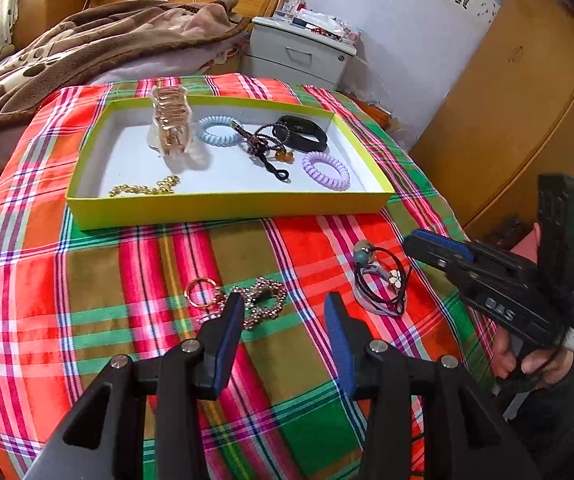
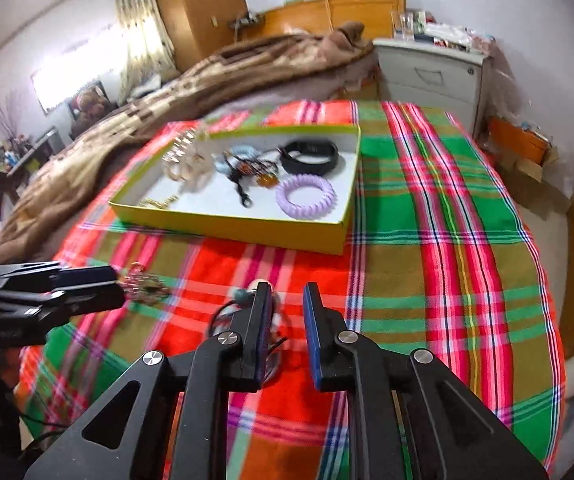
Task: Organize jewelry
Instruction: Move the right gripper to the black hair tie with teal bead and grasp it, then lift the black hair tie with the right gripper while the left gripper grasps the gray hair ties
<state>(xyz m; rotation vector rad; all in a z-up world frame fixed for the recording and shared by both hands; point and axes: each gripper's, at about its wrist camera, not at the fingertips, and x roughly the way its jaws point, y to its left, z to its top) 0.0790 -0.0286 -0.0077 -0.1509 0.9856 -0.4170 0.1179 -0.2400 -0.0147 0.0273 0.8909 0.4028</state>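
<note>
Lying on the red-and-green plaid cloth (image 1: 99, 280), a black cord bracelet with a teal bead and white flower charm (image 1: 383, 280) sits loose beside the right gripper (image 2: 285, 308), whose parted jaws hold nothing. The left gripper (image 1: 285, 312) gapes empty near a beaded chain with gold ring (image 1: 247, 300), partly hidden behind one finger. Motion blur smears the yellow-rimmed shallow tray (image 2: 247, 228).

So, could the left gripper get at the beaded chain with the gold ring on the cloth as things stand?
Probably yes. The left gripper stands open just short of the beaded chain, one of its fingers already overlapping it in view. Nothing lies between them; the right gripper sits off by the black cord bundle.
</note>
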